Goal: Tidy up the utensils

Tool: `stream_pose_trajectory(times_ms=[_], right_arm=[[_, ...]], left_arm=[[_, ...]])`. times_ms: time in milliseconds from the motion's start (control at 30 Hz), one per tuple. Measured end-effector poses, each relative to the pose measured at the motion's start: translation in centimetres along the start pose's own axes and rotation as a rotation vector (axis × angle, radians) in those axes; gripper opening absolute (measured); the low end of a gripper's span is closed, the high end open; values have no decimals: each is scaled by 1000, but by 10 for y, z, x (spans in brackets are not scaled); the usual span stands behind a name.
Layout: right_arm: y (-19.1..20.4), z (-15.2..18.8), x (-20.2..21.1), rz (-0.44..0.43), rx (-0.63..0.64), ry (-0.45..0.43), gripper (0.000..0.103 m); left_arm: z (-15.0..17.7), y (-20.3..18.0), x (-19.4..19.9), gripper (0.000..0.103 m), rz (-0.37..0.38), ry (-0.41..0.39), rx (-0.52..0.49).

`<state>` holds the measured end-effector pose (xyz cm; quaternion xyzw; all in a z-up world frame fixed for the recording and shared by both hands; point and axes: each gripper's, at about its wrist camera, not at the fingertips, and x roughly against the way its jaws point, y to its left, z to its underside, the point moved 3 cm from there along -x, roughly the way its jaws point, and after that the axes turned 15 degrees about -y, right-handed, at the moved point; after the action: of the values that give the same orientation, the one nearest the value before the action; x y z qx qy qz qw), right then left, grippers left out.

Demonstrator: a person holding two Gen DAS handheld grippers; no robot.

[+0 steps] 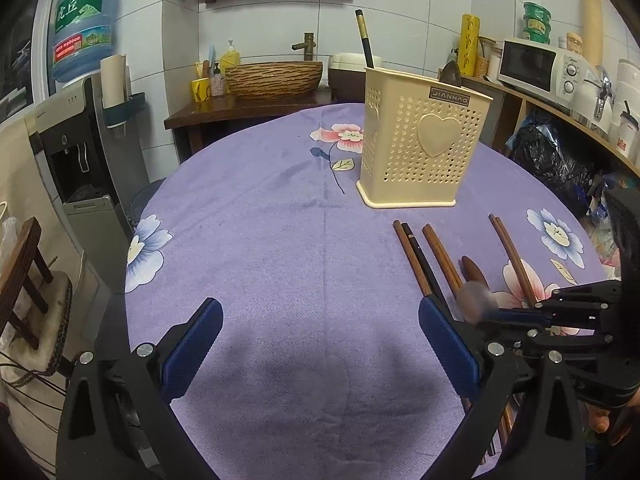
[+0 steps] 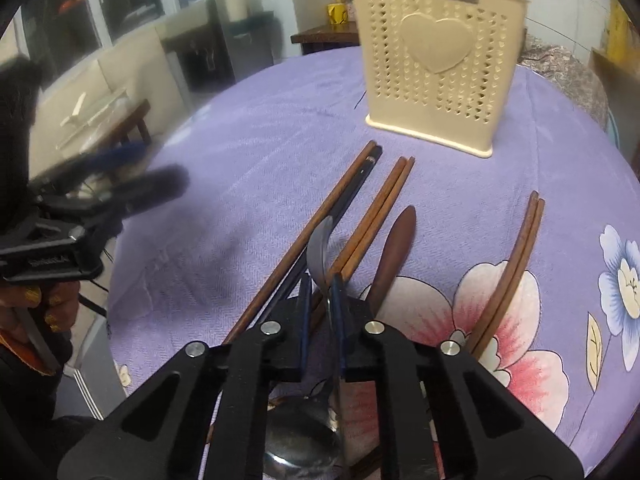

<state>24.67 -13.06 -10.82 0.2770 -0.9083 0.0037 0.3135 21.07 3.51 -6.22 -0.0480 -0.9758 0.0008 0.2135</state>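
Steel spoon clamped at handle in right gripper, above purple floral tabletop. Brown wooden chopsticks and dark wooden spoon laid before cream perforated plastic utensil holder. Left gripper spread apart, holding nothing.

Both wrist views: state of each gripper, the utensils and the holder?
Left gripper: open, empty.
Right gripper: shut on metal spoon, handle forward.
Utensil holder: upright; a black chopstick stands in it.
Chopsticks: lying on tablecloth.
Wooden spoon: lying flat.
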Motion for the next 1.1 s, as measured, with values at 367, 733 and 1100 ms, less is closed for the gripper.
stream_pose_trajectory(times_ms=[367, 733, 1100], right_arm=[[-89, 1, 74, 291, -152, -112, 5], [-124, 25, 57, 417, -134, 24, 5], [-112, 31, 74, 427, -154, -43, 74]], left_arm=[[7, -9, -3, 97, 24, 36, -9], [14, -23, -9, 97, 48, 72, -33], [20, -30, -13, 91, 57, 108, -38]])
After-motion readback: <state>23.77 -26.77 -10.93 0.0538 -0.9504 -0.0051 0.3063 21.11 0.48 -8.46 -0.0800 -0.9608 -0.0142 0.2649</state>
